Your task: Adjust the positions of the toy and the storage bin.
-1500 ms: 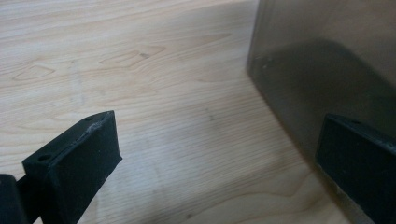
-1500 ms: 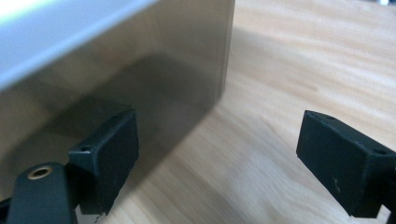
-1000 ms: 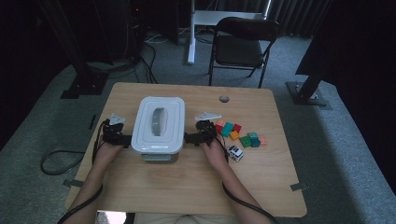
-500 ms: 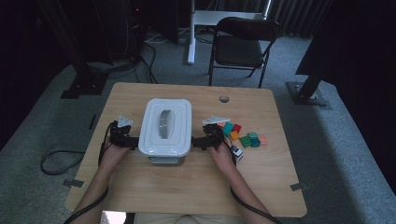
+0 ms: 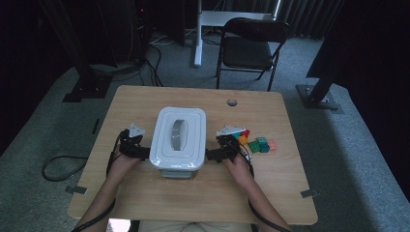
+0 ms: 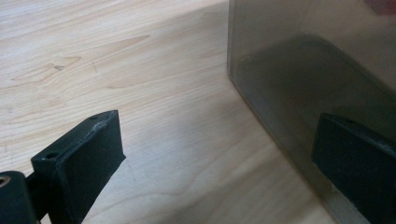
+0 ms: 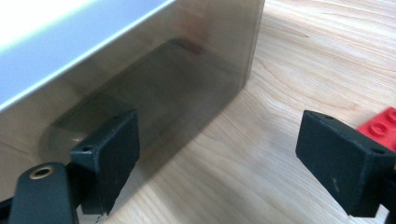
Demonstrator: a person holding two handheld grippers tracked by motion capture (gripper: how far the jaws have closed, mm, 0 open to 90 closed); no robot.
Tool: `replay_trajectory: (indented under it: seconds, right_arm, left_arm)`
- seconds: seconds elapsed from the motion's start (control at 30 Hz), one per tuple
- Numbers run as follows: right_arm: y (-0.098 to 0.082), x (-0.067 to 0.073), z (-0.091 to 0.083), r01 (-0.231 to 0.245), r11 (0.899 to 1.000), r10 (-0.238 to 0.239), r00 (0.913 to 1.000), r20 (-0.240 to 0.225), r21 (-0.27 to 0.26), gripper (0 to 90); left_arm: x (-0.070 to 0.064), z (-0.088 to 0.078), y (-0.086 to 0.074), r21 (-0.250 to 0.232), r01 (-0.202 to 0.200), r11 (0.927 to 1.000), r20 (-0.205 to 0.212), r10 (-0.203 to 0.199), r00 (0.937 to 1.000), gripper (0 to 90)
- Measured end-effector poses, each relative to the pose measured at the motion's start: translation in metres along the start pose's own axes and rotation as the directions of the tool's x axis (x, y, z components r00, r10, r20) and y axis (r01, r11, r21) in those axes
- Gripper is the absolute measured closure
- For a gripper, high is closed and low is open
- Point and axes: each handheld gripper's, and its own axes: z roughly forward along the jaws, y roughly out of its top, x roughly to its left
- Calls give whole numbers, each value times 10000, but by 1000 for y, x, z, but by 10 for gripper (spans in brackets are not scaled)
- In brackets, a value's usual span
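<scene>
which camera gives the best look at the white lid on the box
The high view: it shows the whole lid from above, with its grey handle in the middle. The right gripper view catches just a bright strip of the lid's edge above the box wall. The left gripper view shows the wall, not the lid.

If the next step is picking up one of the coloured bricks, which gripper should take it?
Right, most likely. The right gripper sits between the lidded box and the coloured bricks, jaws open, a red brick beside one jaw. The left gripper is across the box.
</scene>
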Motion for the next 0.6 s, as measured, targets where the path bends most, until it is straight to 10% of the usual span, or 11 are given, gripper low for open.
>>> replay_trajectory:
  seconds: [0.6]
  right_arm:
    - [-29,2,-34,38,10000,-39,9995,-323,-24,136]
  left_arm:
    - [-41,-17,-8,-33,-557,9984,114,557,9984,40]
